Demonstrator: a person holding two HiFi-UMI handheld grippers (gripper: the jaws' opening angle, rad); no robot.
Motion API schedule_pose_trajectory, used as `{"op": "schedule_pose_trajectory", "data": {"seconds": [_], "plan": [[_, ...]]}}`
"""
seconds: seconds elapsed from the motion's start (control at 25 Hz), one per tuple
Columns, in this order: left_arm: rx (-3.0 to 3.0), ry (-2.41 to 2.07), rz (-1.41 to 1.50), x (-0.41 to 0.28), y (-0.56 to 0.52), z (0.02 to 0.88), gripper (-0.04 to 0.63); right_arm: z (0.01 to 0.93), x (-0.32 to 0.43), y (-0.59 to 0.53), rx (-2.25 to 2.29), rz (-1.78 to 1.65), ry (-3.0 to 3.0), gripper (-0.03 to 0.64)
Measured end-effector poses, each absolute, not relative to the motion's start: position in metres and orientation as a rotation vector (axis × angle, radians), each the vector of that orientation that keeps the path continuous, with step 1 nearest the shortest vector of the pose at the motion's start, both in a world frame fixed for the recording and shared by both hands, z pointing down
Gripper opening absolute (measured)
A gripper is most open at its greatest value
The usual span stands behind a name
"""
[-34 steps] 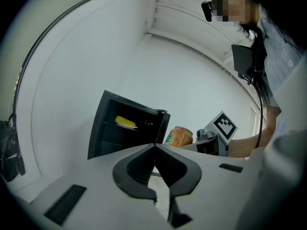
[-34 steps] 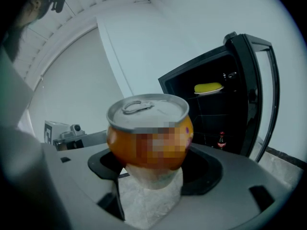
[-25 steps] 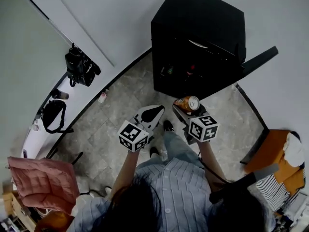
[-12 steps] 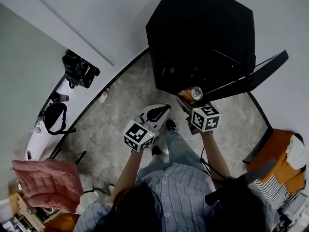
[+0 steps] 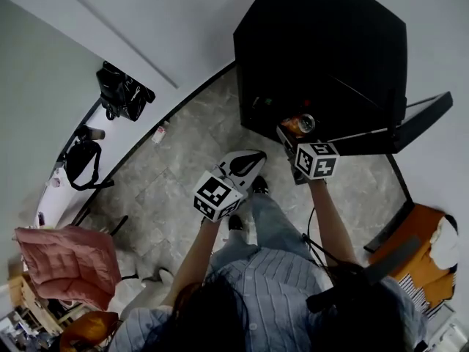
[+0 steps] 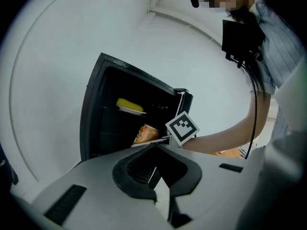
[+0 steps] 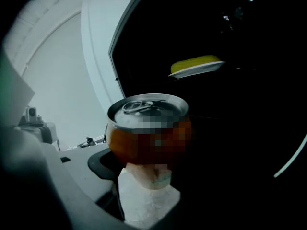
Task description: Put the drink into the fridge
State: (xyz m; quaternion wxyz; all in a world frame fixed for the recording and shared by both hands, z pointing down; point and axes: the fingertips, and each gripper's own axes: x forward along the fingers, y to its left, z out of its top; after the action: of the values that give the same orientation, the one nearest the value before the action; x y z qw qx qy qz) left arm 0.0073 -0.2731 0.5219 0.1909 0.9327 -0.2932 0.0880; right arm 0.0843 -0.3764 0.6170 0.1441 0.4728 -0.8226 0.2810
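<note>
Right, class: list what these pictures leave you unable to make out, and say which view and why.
- The label on the can: in the right gripper view a mosaic patch covers it; in the head view it is too small.
- The shelves of the fridge below the plate: lost in darkness in the right gripper view.
- The yellow thing on the plate: too dim to identify in both gripper views.

- Fridge [image 5: 322, 50] stands ahead against the wall, its door [image 5: 421, 119] swung out to the right.
- Drink can [image 5: 302, 123] sits between the fingers [image 7: 144, 195] of the right gripper [image 5: 293, 132], at the fridge opening.
- Plate [image 7: 196, 69] rests on a shelf inside, above and behind the can.
- Left gripper [image 5: 248, 161] is left of the right one, short of the fridge.
- Bag [image 5: 123, 94] lies far left, by the wall.
</note>
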Motion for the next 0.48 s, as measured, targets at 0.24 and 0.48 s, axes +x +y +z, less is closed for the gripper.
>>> {"op": "schedule_pose_trajectory", "data": {"seconds": [0.24,0.48], "plan": [[2.598,-0.833,0.253,0.007,-0.283,0.529,0.009,0.639,0.090,-0.411,1.372,0.766,-2.326,0.319],[2.580,-0.839,0.265,0.006,-0.286,0.535,0.009,0.659,0.101,-0.441,1.403,0.762,-2.261,0.319]]}}
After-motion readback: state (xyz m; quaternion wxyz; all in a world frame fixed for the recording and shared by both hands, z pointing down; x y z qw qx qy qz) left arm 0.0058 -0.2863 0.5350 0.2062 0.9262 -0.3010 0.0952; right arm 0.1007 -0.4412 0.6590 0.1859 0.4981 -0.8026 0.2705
